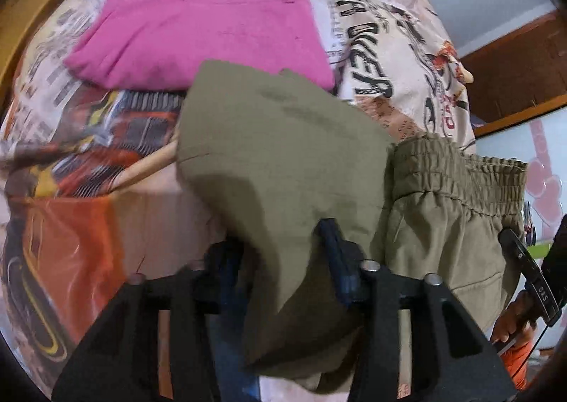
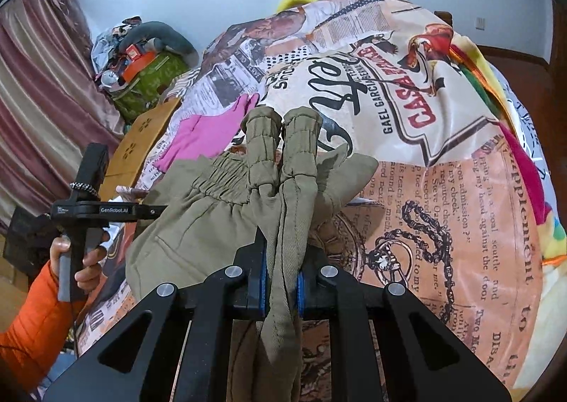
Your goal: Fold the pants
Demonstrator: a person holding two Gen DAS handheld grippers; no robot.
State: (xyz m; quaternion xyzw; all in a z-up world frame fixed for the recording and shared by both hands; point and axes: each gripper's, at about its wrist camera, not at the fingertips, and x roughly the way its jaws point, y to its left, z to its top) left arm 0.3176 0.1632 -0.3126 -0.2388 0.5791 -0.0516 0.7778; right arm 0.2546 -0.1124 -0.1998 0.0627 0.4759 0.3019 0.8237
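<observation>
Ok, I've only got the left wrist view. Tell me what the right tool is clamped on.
Observer: The right tool is shut on the olive pants, down at the leg ends.
Operator: Say where the cuffs sit.
Observer: Both elastic cuffs stick out side by side just beyond its jaws.
Operator: Now give me the far left of that view.
Observer: A green bag heaped with clutter sits next to a striped curtain.
</observation>
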